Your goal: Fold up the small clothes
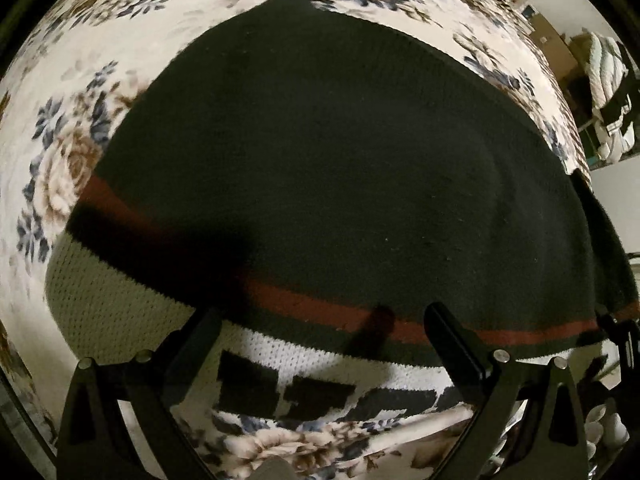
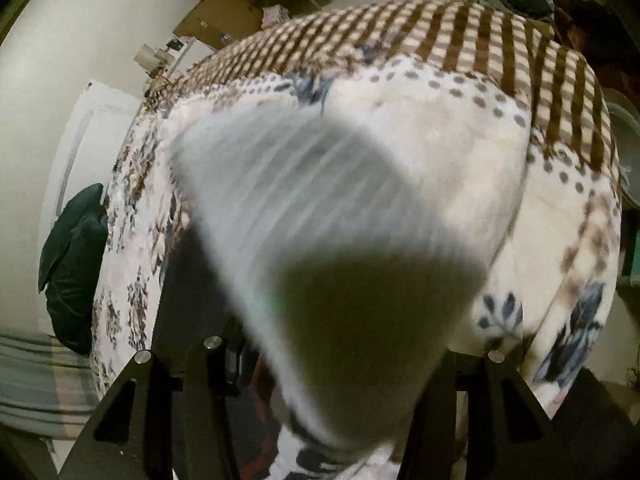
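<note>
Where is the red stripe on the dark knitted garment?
In the left wrist view, the red stripe crosses the dark knitted garment low down, just above its white band.

Black knit sweater (image 1: 320, 160) with red stripe and white band bearing black blocks at 6 o'clock, cream blanket (image 1: 60, 140) with blue-brown florals, brown-cream checked border (image 2: 500, 48) at 1 o'clock, dark green cushion (image 2: 74, 268) at 9 o'clock
</note>
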`<state>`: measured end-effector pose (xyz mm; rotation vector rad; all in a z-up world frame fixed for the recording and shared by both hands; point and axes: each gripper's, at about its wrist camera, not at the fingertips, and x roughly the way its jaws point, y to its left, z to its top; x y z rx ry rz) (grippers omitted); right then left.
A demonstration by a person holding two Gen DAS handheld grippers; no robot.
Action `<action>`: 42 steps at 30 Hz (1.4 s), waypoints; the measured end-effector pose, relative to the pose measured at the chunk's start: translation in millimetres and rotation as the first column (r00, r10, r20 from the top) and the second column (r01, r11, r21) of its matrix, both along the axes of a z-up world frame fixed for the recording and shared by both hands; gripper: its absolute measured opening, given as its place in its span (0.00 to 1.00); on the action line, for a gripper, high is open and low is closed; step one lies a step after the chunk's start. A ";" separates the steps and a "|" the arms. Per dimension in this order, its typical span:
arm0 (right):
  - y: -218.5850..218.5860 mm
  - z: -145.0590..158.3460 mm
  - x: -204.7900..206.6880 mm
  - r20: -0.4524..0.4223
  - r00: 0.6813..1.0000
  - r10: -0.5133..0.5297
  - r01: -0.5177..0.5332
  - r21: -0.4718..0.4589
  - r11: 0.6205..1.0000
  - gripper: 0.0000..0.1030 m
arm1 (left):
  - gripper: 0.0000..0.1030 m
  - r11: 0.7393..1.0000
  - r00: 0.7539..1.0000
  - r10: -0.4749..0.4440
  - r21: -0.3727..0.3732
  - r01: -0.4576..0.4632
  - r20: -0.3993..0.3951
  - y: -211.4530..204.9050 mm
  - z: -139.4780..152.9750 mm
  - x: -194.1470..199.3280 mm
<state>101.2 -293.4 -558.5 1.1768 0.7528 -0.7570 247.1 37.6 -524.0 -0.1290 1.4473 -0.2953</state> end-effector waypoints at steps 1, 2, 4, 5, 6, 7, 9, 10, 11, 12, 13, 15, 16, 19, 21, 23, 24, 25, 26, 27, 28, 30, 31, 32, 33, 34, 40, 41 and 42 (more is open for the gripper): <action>1.9 -2.3 -0.3 -0.007 1.000 0.003 -0.003 0.012 1.000 0.52 | 1.00 1.000 1.000 -0.003 0.000 0.003 0.000 -2.1 -0.6 1.5; 5.2 -3.0 -3.3 -0.011 1.000 0.003 -0.003 0.023 1.000 0.52 | 1.00 1.000 1.000 -0.006 0.001 0.006 -0.001 -2.4 -1.2 2.0; 9.7 -4.0 -11.1 0.007 1.000 -0.004 0.004 0.034 0.999 0.52 | 1.00 1.000 1.000 -0.008 0.003 0.008 -0.006 -7.5 -3.8 6.8; 8.0 -6.8 -12.8 0.019 1.000 -0.010 0.009 0.033 0.999 0.54 | 1.00 1.000 1.000 -0.009 0.002 0.009 -0.008 -7.5 -4.0 7.3; 4.5 -12.8 -13.7 0.040 0.999 -0.023 0.021 0.042 0.999 0.61 | 1.00 1.000 1.000 -0.011 0.003 0.011 -0.010 -6.2 -3.7 6.7; -1.0 -22.5 -15.3 0.073 0.996 -0.045 0.040 0.074 0.996 0.66 | 1.00 1.000 1.000 -0.013 0.004 0.013 -0.012 -6.4 -3.8 7.4; -13.0 -43.5 -12.4 0.100 0.992 -0.083 0.071 0.113 0.991 0.77 | 1.00 1.000 1.000 -0.017 0.007 0.017 -0.012 -7.4 -3.5 7.5; -19.2 -54.5 -11.8 0.116 0.989 -0.097 0.080 0.138 0.987 0.78 | 1.00 1.000 1.000 -0.019 0.010 0.019 -0.012 -6.8 -3.6 6.9; -27.9 -69.5 -11.4 0.132 0.984 -0.121 0.097 0.174 0.980 0.78 | 1.00 1.000 1.000 -0.021 0.016 0.022 -0.011 -7.1 -3.7 6.7; -33.1 -78.2 -14.1 0.154 0.976 -0.153 0.121 0.200 0.972 0.77 | 1.00 1.000 1.000 -0.023 0.019 0.023 -0.010 -8.4 -4.3 7.4; -39.4 -87.5 -19.4 0.180 0.962 -0.207 0.163 0.232 0.959 0.75 | 1.00 0.999 1.000 -0.024 0.021 0.024 -0.010 -10.2 -5.0 8.4; -44.7 -92.6 -21.7 0.173 0.953 -0.249 0.202 0.249 0.947 0.59 | 1.00 0.999 1.000 -0.027 0.018 0.027 -0.011 -11.1 -5.5 8.7; -43.4 -88.3 -19.9 0.159 0.958 -0.239 0.200 0.228 0.953 0.56 | 1.00 0.999 1.000 -0.029 0.020 0.029 -0.008 -11.5 -5.1 8.4; -33.1 -65.3 -11.0 0.099 0.981 -0.169 0.156 0.122 0.980 0.48 | 1.00 0.999 1.000 -0.027 0.019 0.027 -0.005 -10.7 -3.9 8.8; -21.6 -39.1 -0.7 0.054 0.994 -0.095 0.094 0.014 0.995 0.46 | 1.00 1.000 1.000 -0.006 -0.001 0.006 -0.005 -6.3 0.8 9.3; -3.7 -9.7 14.5 0.017 1.000 -0.002 0.004 -0.112 0.994 0.45 | 1.00 0.999 1.000 0.026 -0.027 -0.025 0.009 2.6 11.7 9.7; 7.6 4.5 23.5 -0.004 0.999 0.048 -0.048 -0.172 0.984 0.44 | 1.00 0.999 0.999 0.038 -0.035 -0.037 0.017 6.7 16.9 9.6; 23.0 21.0 36.1 -0.029 0.993 0.114 -0.118 -0.247 0.962 0.44 | 1.00 0.997 0.998 0.060 -0.046 -0.059 0.030 15.0 25.1 9.5; 34.8 31.2 45.0 -0.044 0.986 0.158 -0.164 -0.295 0.941 0.44 | 1.00 0.996 0.996 0.076 -0.057 -0.074 0.036 21.8 30.3 9.3; 46.5 40.1 54.5 -0.059 0.978 0.200 -0.208 -0.335 0.919 0.44 | 1.00 0.993 0.995 0.094 -0.069 -0.091 0.041 29.5 35.6 9.1; 60.8 47.7 66.3 -0.079 0.965 0.250 -0.261 -0.375 0.890 0.43 | 1.00 0.990 0.992 0.118 -0.078 -0.114 0.047 39.3 41.2 8.0; 97.3 59.0 93.6 -0.125 0.925 0.358 -0.375 -0.443 0.814 0.43 | 1.00 0.983 0.984 0.171 -0.084 -0.165 0.059 63.8 51.0 5.3; 116.9 61.5 108.4 -0.155 0.897 0.413 -0.436 -0.463 0.772 0.43 | 1.00 0.978 0.978 0.197 -0.084 -0.191 0.065 75.7 54.6 3.2; 138.1 62.8 121.7 -0.177 0.868 0.464 -0.488 -0.478 0.730 0.43 | 1.00 0.971 0.970 0.230 -0.080 -0.225 0.071 91.5 57.9 0.0; 164.2 63.4 135.3 -0.201 0.832 0.518 -0.543 -0.493 0.680 0.43 | 1.00 0.965 0.964 0.256 -0.074 -0.251 0.073 104.2 59.3 -2.8; 192.9 62.9 149.4 -0.240 0.783 0.574 -0.604 -0.512 0.611 0.43 | 1.00 0.957 0.955 0.289 -0.066 -0.284 0.073 119.7 60.0 -6.4; 379.6 11.8 182.5 -0.525 0.391 0.756 -0.845 -0.531 0.068 0.42 | 1.00 0.886 0.885 0.463 0.005 -0.464 0.038 202.4 38.8 -37.3; 399.7 0.9 181.8 -0.573 0.340 0.746 -0.859 -0.511 -0.001 0.42 | 1.00 0.872 0.872 0.489 0.015 -0.489 0.027 213.4 31.8 -43.6; 423.2 -19.6 177.2 -0.640 0.272 0.719 -0.876 -0.474 -0.090 0.43 | 1.00 0.862 0.863 0.505 0.024 -0.506 0.022 220.3 26.8 -49.0</action>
